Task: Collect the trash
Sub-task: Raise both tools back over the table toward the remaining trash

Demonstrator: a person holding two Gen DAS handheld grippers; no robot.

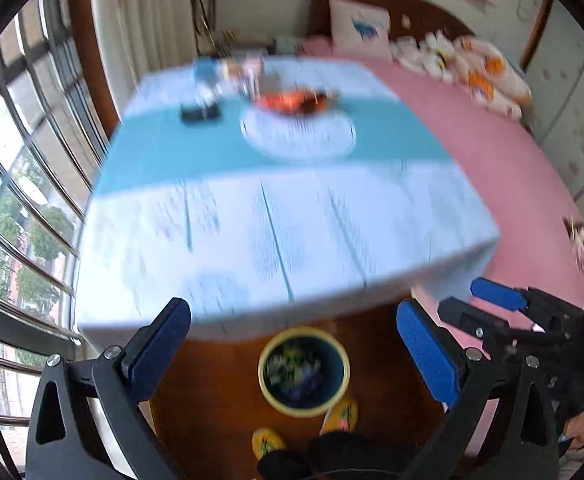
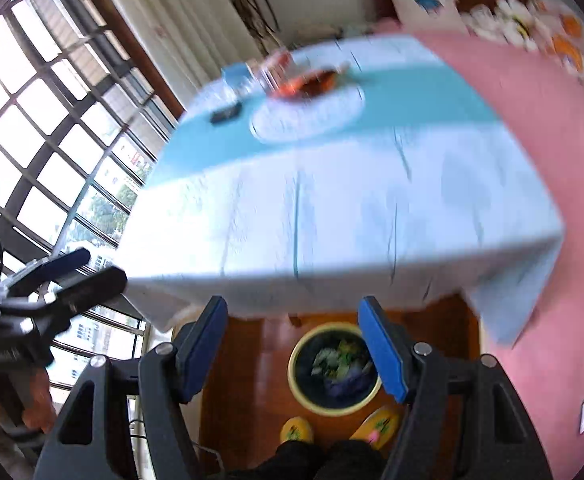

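Both grippers tilt down over the tabletop [image 1: 276, 232] edge and trash bin [image 1: 303, 372] — left gripper [image 1: 292, 356] and right gripper [image 2: 293, 350] jaws spread wide, gripping nothing.

Open, empty left tongs [image 1: 292, 354] frame a trash-filled bin [image 1: 303, 372] on the floor below the table [image 1: 276, 216].

Daylit gridded window [image 2: 52, 128] at left, cream curtain [image 1: 148, 20], wooden floor [image 2: 252, 368], pink bed [image 1: 511, 168], cloth-covered table [image 1: 276, 232].
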